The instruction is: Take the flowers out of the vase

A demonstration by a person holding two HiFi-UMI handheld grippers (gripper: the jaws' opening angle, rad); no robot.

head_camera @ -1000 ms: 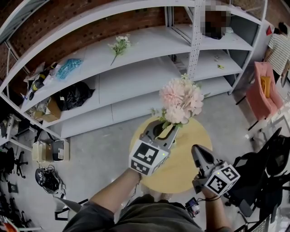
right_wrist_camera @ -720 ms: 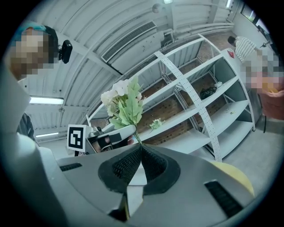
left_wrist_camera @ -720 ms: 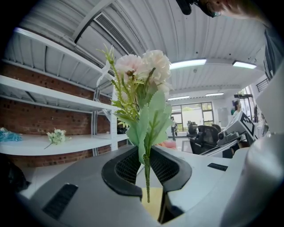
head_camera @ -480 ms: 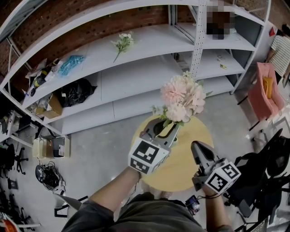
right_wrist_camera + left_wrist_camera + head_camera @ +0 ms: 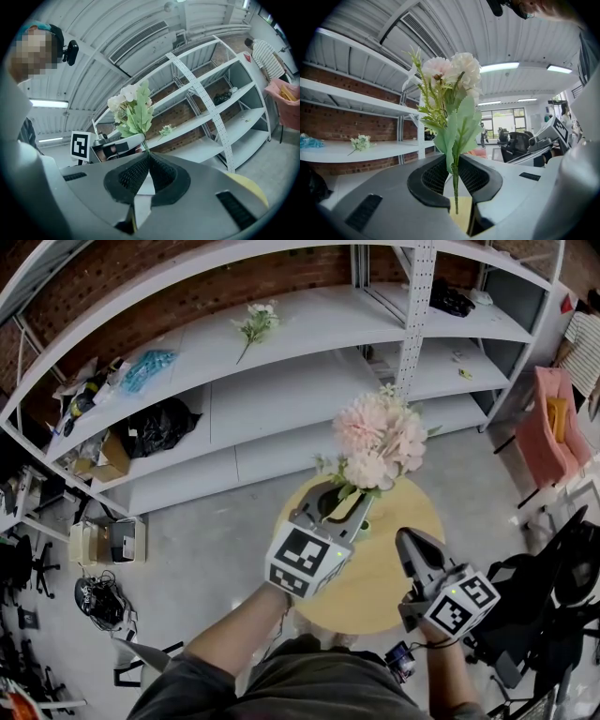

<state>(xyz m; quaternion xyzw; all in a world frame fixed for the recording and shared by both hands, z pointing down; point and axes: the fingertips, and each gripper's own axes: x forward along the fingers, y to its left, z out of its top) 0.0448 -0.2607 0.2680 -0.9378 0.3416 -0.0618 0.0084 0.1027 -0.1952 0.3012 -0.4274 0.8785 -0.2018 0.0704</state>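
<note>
Plainly the left gripper (image 5: 343, 508) is the nearer one: its jaws are pinched narrow on the green stem (image 5: 454, 187) of the pink flowers (image 5: 380, 439); that stem runs upright across the jaws, blooms above and towards the far side, cut end showing just below, so a lift would best follow that line; the vase I cannot pick out, possibly hidden behind this gripper; the right gripper (image 5: 407, 544), jaws together on nothing, sits near right over the yellow table (image 5: 389, 601), apart from the bunch.
</note>
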